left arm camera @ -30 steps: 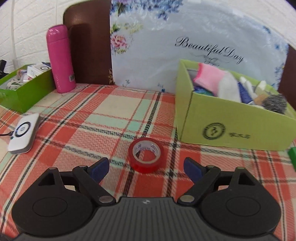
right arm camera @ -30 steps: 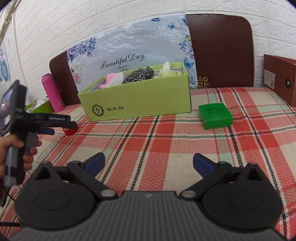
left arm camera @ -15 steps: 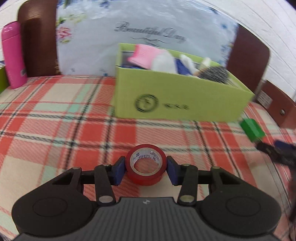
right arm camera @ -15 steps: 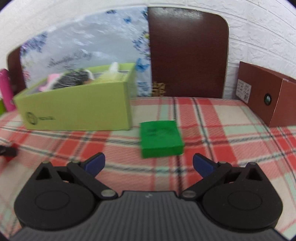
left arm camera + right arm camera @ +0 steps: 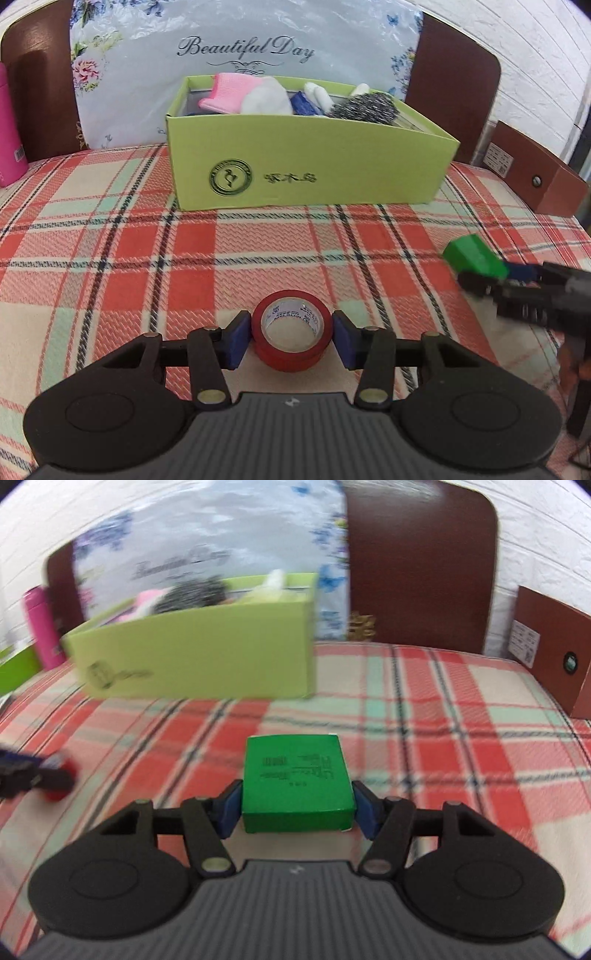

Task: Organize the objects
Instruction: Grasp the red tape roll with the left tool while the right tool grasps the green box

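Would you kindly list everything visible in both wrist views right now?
tape roll: 1, red, between left claw's pads.
small box: 1, green, between right claw's pads.
open box: 1, lime green, mid-table, holding mixed items.
bottle: 1, pink, far left.
carton: 1, brown, right edge.
poster: 1, floral, behind open box.
tablecloth: 1, red plaid, covers table.
left claw: black, blue pads, closed on the tape roll.
right claw: jaws just closing, pads against the small box.
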### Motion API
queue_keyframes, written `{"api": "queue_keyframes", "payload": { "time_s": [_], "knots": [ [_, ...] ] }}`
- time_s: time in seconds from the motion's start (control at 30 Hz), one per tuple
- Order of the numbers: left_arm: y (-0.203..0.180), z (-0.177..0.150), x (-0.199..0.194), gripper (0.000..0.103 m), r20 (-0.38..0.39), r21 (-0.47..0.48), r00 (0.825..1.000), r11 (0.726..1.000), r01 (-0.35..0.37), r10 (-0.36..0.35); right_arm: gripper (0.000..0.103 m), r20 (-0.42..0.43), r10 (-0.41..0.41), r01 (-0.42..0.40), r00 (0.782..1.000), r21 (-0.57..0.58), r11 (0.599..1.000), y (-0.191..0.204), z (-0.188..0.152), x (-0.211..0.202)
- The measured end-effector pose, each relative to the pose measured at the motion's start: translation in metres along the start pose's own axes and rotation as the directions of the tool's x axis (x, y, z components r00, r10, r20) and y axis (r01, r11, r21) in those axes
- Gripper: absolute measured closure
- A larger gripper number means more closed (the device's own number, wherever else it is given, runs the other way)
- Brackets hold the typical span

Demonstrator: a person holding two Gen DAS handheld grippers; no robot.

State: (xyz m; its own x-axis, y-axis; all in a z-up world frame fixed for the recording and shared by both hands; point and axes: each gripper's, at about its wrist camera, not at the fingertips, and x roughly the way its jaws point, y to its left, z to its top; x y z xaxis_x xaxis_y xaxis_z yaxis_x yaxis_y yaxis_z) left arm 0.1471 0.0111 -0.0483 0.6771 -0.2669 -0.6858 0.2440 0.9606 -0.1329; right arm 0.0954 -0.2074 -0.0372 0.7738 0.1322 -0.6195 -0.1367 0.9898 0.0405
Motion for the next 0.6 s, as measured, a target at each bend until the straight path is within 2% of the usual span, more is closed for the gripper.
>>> {"api": "queue_keyframes", "payload": {
  "time_s": [0.17,0.2,0.23,0.27,0.4,0.6],
  "knots": [
    [-0.019,-0.013,-0.011,0.053,-0.015,0.014,0.999,0.999,0.037,-0.036,0.040,-0.005,0.068,-0.068,0.998,-0.046,0.997,0.032,-0.028,-0.039],
    [-0.022,-0.016,-0.013,0.048,-0.017,0.016,0.999,0.999,0.036,-0.036,0.038,-0.001,0.083,-0.083,0.997,-0.046,0.995,0.036,-0.031,-0.045],
    [-0.025,-0.019,-0.015,0.045,-0.014,0.019,0.999,0.999,0.031,-0.031,0.026,0.002,0.095,-0.095,0.995,-0.045,0.995,0.037,-0.034,-0.049],
    [-0.028,-0.021,-0.016,0.038,-0.009,0.021,1.000,1.000,0.020,-0.020,0.019,0.002,0.103,-0.103,0.995,-0.041,0.994,0.039,-0.034,-0.052],
    [-0.032,-0.023,-0.013,0.035,-0.011,0.034,1.000,0.999,-0.014,0.014,0.019,-0.005,0.097,-0.097,0.995,-0.056,0.994,0.043,-0.037,-0.057],
    [-0.034,-0.019,-0.009,0.035,-0.009,0.028,1.000,1.000,-0.013,0.014,0.022,-0.014,0.101,-0.102,0.995,-0.065,0.993,0.039,-0.031,-0.048]
  ]
}}
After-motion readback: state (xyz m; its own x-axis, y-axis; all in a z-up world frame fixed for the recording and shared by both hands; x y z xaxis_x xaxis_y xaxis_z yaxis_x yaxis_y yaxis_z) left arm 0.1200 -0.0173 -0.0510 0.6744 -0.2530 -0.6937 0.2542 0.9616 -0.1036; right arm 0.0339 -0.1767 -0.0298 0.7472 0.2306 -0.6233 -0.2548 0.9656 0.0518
